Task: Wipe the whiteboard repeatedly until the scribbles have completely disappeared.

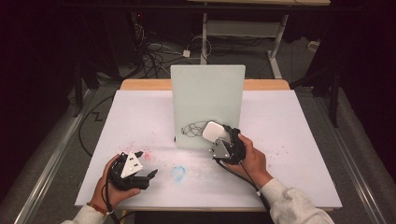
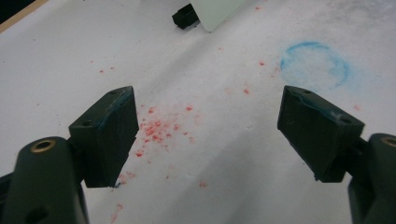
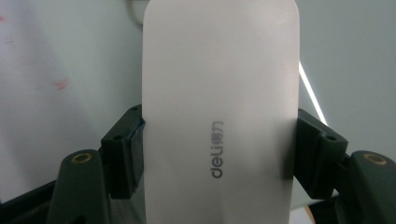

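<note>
A white board [image 1: 208, 93] stands upright mid-table, a black scribble [image 1: 192, 129] low on its face. My right gripper [image 1: 220, 138] is shut on a white eraser [image 1: 213, 131] and holds it against the board just right of the scribble. In the right gripper view the eraser [image 3: 219, 93], printed "deli", is clamped between both pads of the gripper [image 3: 219, 144]. My left gripper [image 1: 147, 163] stands open near the front left, low over the table. Its jaws are wide apart in the left gripper view [image 2: 208, 126], nothing between them.
The white table sheet [image 1: 280, 140] carries red specks [image 2: 159, 128] under the left gripper and a smudged blue ring [image 1: 178, 172] in front of the board. The board's black foot [image 2: 186, 16] sits at its lower left corner. Cables and a desk frame lie beyond the far edge.
</note>
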Demonstrator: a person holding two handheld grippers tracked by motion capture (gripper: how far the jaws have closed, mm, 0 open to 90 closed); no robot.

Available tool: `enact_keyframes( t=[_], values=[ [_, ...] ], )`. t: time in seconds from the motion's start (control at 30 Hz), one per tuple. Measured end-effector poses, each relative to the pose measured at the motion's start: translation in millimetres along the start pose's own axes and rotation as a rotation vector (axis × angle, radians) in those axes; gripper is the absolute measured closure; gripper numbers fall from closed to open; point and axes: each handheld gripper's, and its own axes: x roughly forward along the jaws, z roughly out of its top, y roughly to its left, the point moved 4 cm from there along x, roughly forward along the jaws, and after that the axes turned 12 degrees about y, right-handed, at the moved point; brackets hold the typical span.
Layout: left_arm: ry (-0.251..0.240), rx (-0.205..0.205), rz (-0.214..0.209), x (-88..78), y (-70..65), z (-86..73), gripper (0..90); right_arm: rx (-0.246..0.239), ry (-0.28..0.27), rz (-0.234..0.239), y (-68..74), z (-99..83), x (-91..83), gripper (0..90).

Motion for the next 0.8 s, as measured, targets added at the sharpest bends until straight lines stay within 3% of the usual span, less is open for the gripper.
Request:
enact_keyframes(
  t=[0.07, 0.17, 0.27, 0.4, 0.57, 0.6, 0.63, 0.73, 0.8],
  values=[
    [0.000, 0.002, 0.000, 0.2, -0.6, 0.4, 19.8, 0.031, -0.005, -0.035, -8.1, 0.4, -0.8, 30.7],
    [-0.002, 0.003, 0.000, 0.6, -1.1, 0.7, 19.8, 0.074, -0.009, -0.043, -17.3, 0.8, -2.3, 30.8],
    [0.003, 0.004, -0.004, 1.7, -1.1, 0.7, 19.9, 0.083, -0.008, -0.072, -14.9, 2.8, -1.4, 30.7],
    [0.005, 0.007, -0.007, 2.1, -1.7, 0.9, 19.9, 0.036, -0.006, -0.039, 0.0, 10.0, 0.5, 30.7],
    [0.009, 0.010, -0.006, 1.9, -1.8, 0.0, 19.9, -0.099, -0.001, 0.044, 32.8, 21.6, 4.6, 30.7],
    [0.010, 0.012, -0.005, 1.4, -1.7, -0.2, 19.9, -0.132, 0.006, 0.052, 38.7, 22.1, 5.6, 30.7],
    [0.009, 0.013, -0.004, 1.0, -1.7, -0.3, 19.9, -0.155, 0.007, 0.024, 41.9, 22.1, 5.9, 30.8],
    [0.008, 0.009, -0.004, 0.8, -1.0, -1.3, 19.8, -0.131, 0.014, 0.046, 35.9, 18.5, 5.0, 30.8],
    [0.011, 0.008, -0.002, 0.8, -0.6, -1.7, 19.9, -0.137, 0.033, 0.025, 31.9, 13.1, 4.3, 30.7]
  ],
)
